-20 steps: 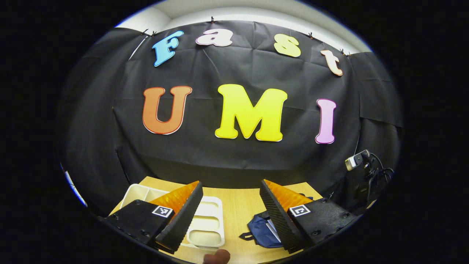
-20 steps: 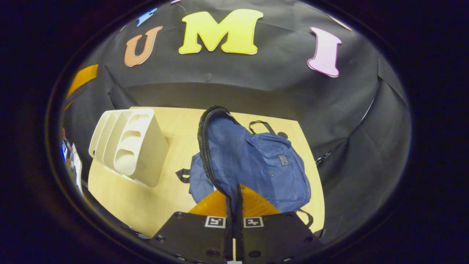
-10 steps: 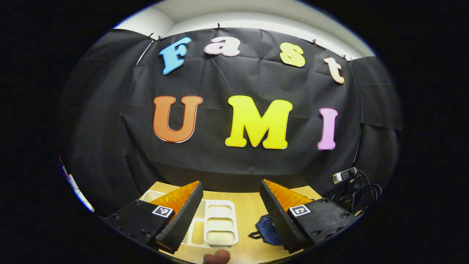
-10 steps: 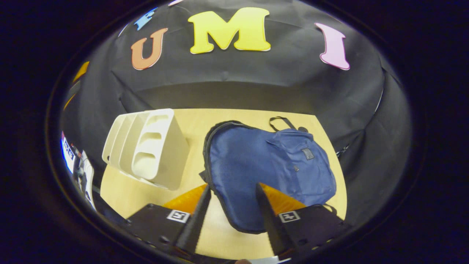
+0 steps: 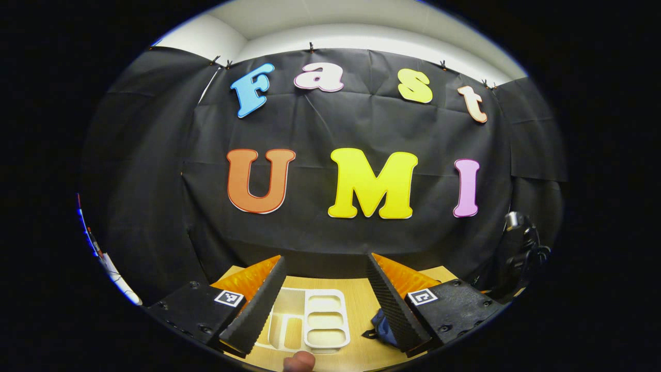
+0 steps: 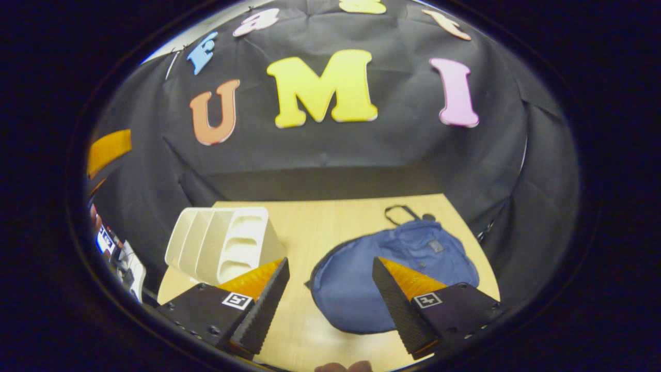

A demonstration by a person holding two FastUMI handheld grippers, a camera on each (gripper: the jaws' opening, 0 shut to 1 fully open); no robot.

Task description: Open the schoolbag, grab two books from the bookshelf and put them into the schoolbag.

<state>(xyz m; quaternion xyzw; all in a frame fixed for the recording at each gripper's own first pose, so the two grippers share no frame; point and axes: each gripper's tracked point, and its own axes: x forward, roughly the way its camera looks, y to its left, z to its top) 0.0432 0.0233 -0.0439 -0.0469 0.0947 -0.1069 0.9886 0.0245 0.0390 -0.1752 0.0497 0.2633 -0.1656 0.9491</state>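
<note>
Both of your grippers are held above the wooden table [image 6: 310, 217] with their jaws wide apart and nothing between them. Your right gripper [image 6: 330, 297] looks down on the blue schoolbag [image 6: 392, 274], which lies flat on the right half of the tabletop; its far end with the carry loop reaches close to the back right corner, and its right side runs near the table's right edge. Whether the bag is zipped or open you cannot tell from here. Left of the bag stands the white bookshelf [image 6: 227, 243], its slotted side facing the bag, with a strip of bare wood between the two (the widest free ground on the table is that strip and the band behind it, up to the black cloth wall). No books can be made out in the shelf's slots.

Your left gripper [image 5: 326, 297] is raised and points mostly at the wall; between its fingers you see the bookshelf [image 5: 310, 323] from above, and a corner of the schoolbag [image 5: 383, 328] just inside the right finger. At the far right, near the table's corner, a small camera on a stand [image 5: 516, 243] with cables sits against the cloth
</note>
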